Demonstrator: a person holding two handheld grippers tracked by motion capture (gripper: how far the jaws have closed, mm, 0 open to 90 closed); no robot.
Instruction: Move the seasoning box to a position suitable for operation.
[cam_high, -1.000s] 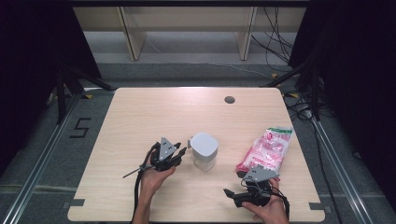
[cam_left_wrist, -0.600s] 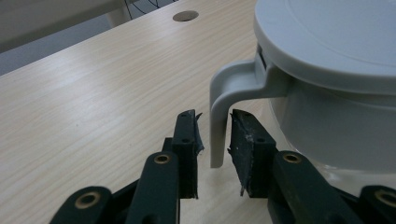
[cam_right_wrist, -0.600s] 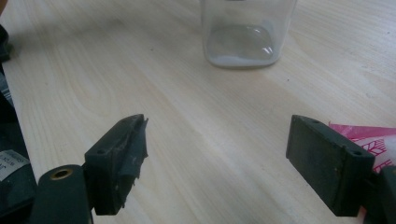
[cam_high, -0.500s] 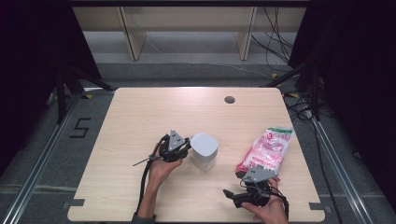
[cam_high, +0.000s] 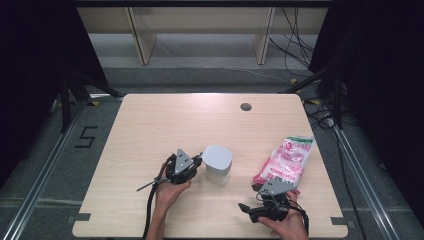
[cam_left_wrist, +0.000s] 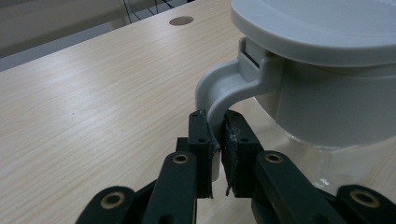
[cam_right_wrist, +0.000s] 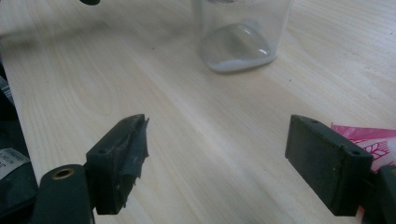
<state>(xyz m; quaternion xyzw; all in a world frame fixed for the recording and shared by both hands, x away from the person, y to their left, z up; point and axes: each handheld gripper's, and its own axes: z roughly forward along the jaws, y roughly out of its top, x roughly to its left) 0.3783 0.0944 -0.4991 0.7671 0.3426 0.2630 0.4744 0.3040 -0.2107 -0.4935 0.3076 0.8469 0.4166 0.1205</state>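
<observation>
A clear container (cam_high: 218, 164) with a grey lid (cam_left_wrist: 317, 23) stands near the table's middle front. A curved grey handle (cam_left_wrist: 219, 88) hangs from the lid's rim. My left gripper (cam_high: 196, 162) is at the container's left side. Its jaws (cam_left_wrist: 215, 119) have just been closing and now pinch the lower end of that handle. My right gripper (cam_high: 243, 207) rests low at the front right, pointing left, and its jaws (cam_right_wrist: 217, 140) are wide open over bare wood. The container (cam_right_wrist: 240, 32) stands ahead of them.
A pink and white bag (cam_high: 285, 160) lies flat at the right, its corner (cam_right_wrist: 369, 137) beside the right jaw. The wooden table (cam_high: 165, 120) has a round cable hole (cam_high: 245, 106) at the back. Cables trail from both grippers toward the front edge.
The left gripper shifted toward the container and slightly away from the person, then settled back with its tips at the container's left side. The right gripper has not moved.
</observation>
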